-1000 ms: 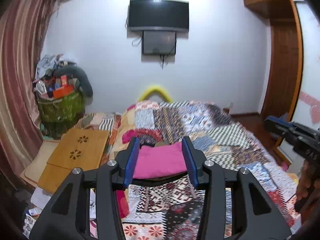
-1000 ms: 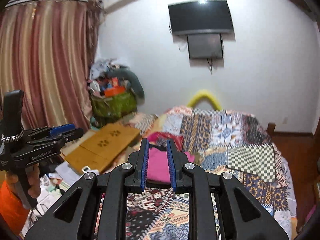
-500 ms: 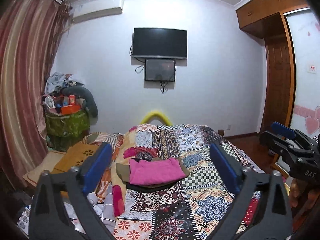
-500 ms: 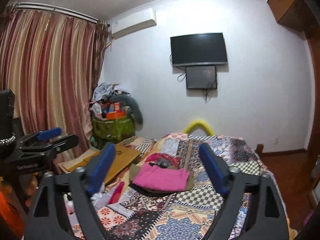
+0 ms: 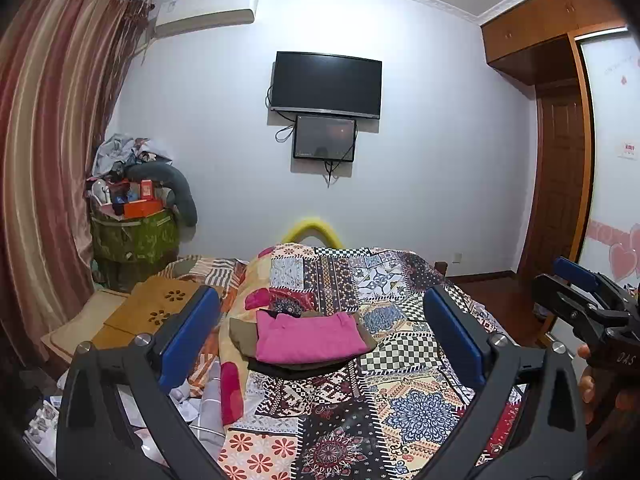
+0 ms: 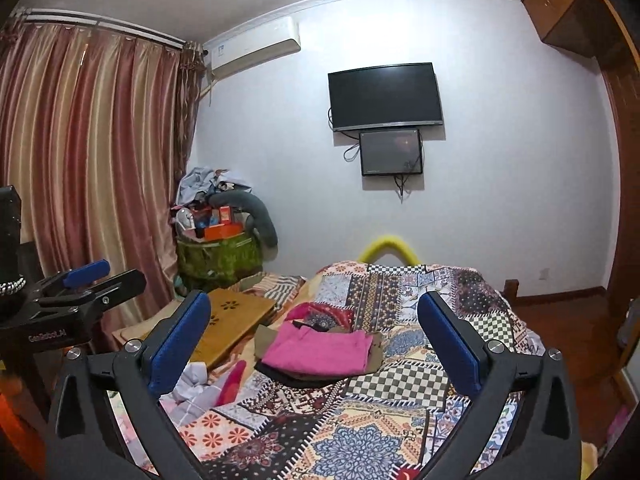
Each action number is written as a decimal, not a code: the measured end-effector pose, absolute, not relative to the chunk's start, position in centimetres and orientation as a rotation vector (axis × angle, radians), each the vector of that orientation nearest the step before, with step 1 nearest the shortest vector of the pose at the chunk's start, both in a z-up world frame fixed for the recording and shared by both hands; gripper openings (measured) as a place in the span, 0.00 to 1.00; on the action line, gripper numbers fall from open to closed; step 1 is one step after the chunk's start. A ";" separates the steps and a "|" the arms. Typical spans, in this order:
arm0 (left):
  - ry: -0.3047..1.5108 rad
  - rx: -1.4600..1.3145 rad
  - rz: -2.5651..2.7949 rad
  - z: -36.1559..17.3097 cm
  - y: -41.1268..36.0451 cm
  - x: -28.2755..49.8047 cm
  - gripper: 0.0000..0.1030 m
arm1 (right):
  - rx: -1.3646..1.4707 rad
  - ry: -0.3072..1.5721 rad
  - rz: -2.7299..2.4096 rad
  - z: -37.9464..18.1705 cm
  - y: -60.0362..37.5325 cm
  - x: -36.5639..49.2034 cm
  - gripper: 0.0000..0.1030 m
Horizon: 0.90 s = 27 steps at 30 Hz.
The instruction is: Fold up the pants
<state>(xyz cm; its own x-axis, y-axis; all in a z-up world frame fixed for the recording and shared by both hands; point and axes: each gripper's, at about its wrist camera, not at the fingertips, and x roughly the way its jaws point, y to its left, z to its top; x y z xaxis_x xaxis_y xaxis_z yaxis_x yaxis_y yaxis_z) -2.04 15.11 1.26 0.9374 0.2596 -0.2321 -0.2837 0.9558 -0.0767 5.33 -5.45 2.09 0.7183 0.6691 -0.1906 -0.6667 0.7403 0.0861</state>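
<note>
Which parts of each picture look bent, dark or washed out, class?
Left wrist view: fisheye bends the curtain and wardrobe inward, corners go black, and the wall glows brightest above the television. Right wrist view: same bowing of the curtain and ceiling edge, dark corners, while the folded pink pants stay sharp.

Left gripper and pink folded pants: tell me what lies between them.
Only bare patchwork quilt separates the open left gripper from the pink pants, seen in the left wrist view.

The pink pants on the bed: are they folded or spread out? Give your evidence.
Folded. The pink pants form a compact, straight-edged rectangle atop a stack of darker garments on the patchwork quilt, with no legs trailing out.
</note>
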 end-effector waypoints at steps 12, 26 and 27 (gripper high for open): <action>0.221 -0.106 0.288 1.0 15.2 -2.0 1.00 | 0.007 0.219 0.742 1.8 -5.6 5.2 1.00; 0.233 -0.091 0.282 0.9 14.8 -1.8 1.00 | 0.007 0.219 0.742 1.8 -5.8 4.9 1.00; 0.232 -0.092 0.281 0.9 14.8 -1.8 1.00 | 0.006 0.220 0.742 1.8 -5.8 4.9 1.00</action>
<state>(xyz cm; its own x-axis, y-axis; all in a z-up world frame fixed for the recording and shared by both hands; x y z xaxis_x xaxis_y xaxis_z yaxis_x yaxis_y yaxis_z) -1.84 14.81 0.88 0.9342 0.2642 -0.2396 -0.2853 0.9567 -0.0576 4.91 -5.81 1.81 0.7155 0.6704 -0.1965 -0.6692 0.7385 0.0827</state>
